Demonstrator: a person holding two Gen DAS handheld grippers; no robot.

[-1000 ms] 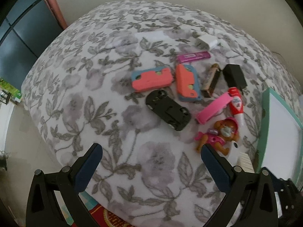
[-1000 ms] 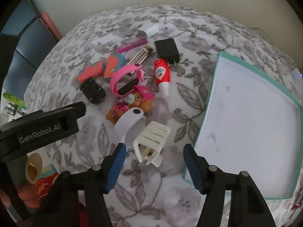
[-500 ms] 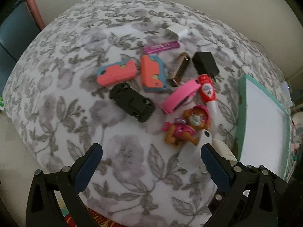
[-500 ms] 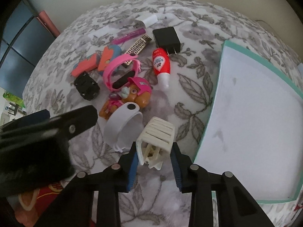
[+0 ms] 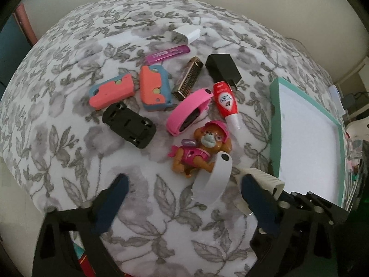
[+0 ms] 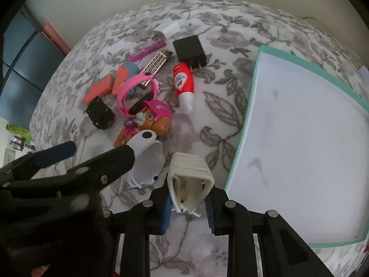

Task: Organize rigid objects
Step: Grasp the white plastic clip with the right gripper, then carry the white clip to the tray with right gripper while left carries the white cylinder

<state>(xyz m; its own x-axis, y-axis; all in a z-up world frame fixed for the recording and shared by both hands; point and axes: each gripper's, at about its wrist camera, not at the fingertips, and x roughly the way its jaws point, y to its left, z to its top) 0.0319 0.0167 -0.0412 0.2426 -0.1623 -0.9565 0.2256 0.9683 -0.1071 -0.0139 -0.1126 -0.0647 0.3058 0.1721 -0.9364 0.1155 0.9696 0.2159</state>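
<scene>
A cream claw hair clip (image 6: 189, 175) lies on the flowered cloth, and my right gripper (image 6: 188, 189) is closing on it with both blue pads pressed against its sides. Beside it curls a white wristband (image 5: 214, 180). My left gripper (image 5: 183, 180) hovers over that band. Its jaws are wide apart and closing, and the band sits between the fingers untouched. Behind the band lies a pink dog figure (image 5: 203, 147). The same left gripper (image 6: 101, 150) shows in the right wrist view, where it covers part of the wristband (image 6: 147, 159).
A white tray with a teal rim (image 5: 274, 124) lies at the right. Farther back are a pink band (image 5: 189, 113), red tube (image 5: 226, 101), black charger (image 5: 222, 68), harmonica (image 5: 188, 78), purple tube (image 5: 168, 53), two coral cases (image 5: 154, 87), black toy car (image 5: 129, 124) and white adapter (image 5: 186, 33).
My right gripper's jaws have come together onto the hair clip. My left gripper has shifted towards the white wristband and turned, and its jaws have narrowed a little.
</scene>
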